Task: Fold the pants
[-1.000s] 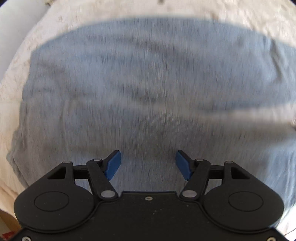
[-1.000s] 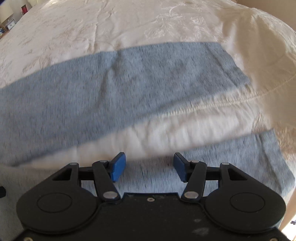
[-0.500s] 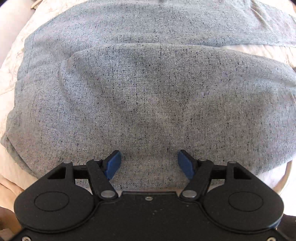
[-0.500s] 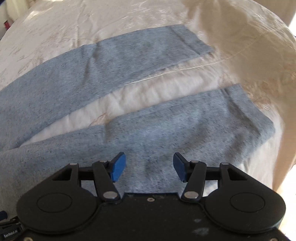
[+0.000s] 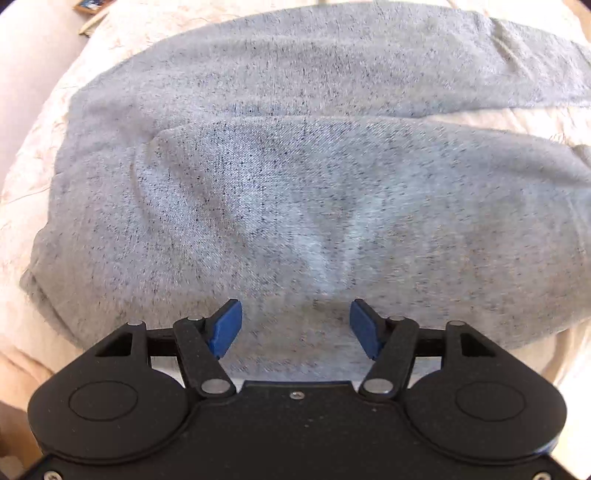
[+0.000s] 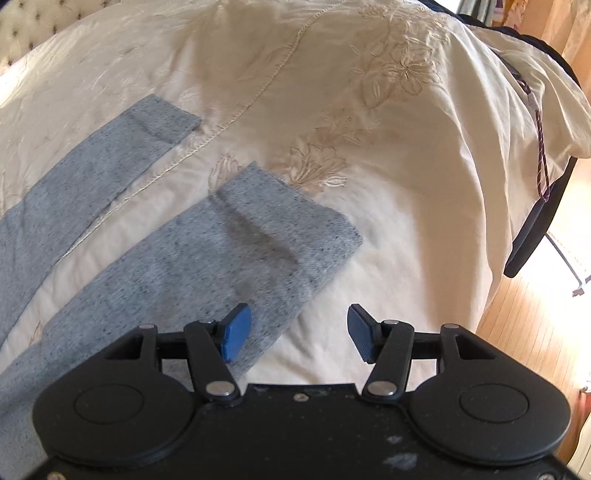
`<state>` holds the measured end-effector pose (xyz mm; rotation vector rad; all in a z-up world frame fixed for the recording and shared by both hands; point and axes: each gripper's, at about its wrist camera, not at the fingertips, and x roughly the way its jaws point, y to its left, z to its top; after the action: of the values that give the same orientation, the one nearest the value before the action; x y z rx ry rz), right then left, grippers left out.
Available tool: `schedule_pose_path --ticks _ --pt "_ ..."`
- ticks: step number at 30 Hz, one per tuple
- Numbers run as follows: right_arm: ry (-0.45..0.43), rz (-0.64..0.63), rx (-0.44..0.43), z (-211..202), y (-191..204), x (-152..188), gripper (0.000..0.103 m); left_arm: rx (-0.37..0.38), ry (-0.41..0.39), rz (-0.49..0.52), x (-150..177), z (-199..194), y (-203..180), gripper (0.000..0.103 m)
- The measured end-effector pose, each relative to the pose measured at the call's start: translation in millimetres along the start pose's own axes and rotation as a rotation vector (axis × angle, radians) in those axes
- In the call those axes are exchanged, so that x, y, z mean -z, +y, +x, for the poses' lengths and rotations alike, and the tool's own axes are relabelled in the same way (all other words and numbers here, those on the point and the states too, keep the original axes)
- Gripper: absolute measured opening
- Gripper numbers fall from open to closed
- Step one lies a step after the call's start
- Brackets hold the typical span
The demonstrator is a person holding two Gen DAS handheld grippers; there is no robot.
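Grey speckled pants (image 5: 295,192) lie spread flat on a cream bedspread (image 6: 369,110). The left wrist view shows the waist and seat part, with the near leg overlapping the far one. My left gripper (image 5: 295,328) is open and empty, hovering over the pants' near edge. The right wrist view shows both legs (image 6: 177,266) apart; the near leg's hem (image 6: 317,221) has a raised crease, and the far leg's hem (image 6: 162,118) lies at upper left. My right gripper (image 6: 299,332) is open and empty above the near leg's lower edge.
The bedspread carries embroidered flowers (image 6: 399,74). The bed's right edge drops to a wooden floor (image 6: 524,325). A dark strap or bag (image 6: 535,229) hangs at that edge. A small framed object (image 5: 90,7) lies beyond the bed at upper left.
Both grippers have shifted over the pants. The right view swung rightward toward the leg hems and bed edge. The left view pulled back slightly over the waist. Both stayed open.
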<state>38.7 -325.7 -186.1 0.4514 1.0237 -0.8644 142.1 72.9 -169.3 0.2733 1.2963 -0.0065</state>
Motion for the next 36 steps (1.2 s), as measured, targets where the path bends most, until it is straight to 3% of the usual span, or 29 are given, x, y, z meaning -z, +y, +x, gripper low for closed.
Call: schedule_pose_path --ticks 10,12,13,14,19,25,31,36 --pt "0.149 0.064 -0.141 45.2 -11.1 -22.9 0.059 -0.013 -0.101 -0.024 14.7 -51.5 -26.2 0.066" --pt "0.151 0.065 -0.191 42.0 -10.8 -27.7 0.04 -0.013 -0.101 -0.038 16.6 -52.7 -28.9 0.066" --pt "0.14 0.039 -0.208 35.1 -9.6 -29.2 0.006 -0.015 -0.101 -0.043 17.6 -53.6 -31.1 0.066" --pt "0.129 0.007 -0.226 28.3 -8.1 -31.3 0.004 -0.016 -0.102 -0.048 19.2 -55.1 -32.7 0.066" --pt "0.033 -0.111 -0.261 -14.4 -19.9 -35.7 0.003 -0.012 -0.101 -0.059 27.9 -58.1 -35.5 0.066" --pt "0.14 -0.158 -0.208 11.0 -30.6 -15.8 0.003 -0.001 -0.089 -0.108 39.3 -57.6 -25.4 0.066" --pt "0.131 -0.205 -0.181 15.0 -17.7 -16.0 0.003 0.006 -0.101 -0.28 45.9 -55.0 18.6 0.066" --pt "0.125 -0.238 -0.169 10.9 -16.9 -17.3 0.003 -0.042 -0.112 -0.412 48.4 -49.8 70.2 0.066"
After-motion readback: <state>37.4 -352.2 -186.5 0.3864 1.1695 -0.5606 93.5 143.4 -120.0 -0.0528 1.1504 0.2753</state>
